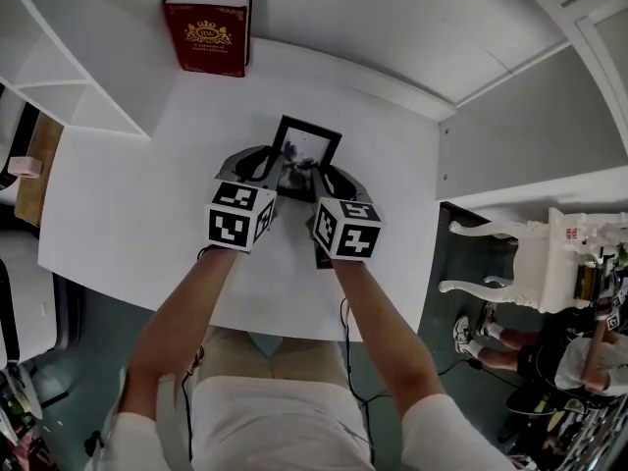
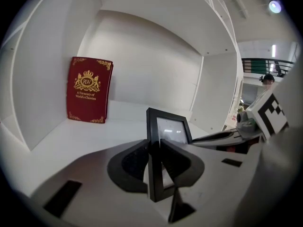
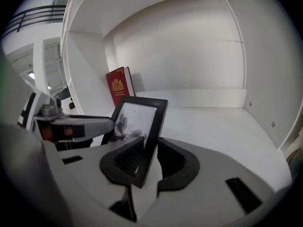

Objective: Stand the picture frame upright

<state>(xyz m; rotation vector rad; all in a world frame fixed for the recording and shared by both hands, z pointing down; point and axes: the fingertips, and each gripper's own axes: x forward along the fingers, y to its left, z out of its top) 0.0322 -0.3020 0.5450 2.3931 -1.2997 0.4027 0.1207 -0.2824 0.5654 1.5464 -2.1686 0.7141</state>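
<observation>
Clamping a small black rectangular picture frame (image 1: 306, 155) from both sides, the left gripper (image 1: 257, 170) and the right gripper (image 1: 332, 180) each have their dark, rounded pads pressed on one of its side bars. The left gripper view shows the frame (image 2: 168, 131) edge-on between the jaws of that gripper (image 2: 154, 160). The right gripper view shows the frame (image 3: 137, 119) at a slant, with its right bar pinched in that gripper (image 3: 150, 160). The moulding is plain, flat and matte, with square corners. The glossy pane covers a grey, smudgy monochrome print. The frame sits tilted over the middle of a smooth white tabletop (image 1: 147, 214); I cannot tell whether its lower edge touches. Well behind it, a dark red hardcover book (image 1: 207, 32) with a gold crest and gilt corners stands against the white back wall.
</observation>
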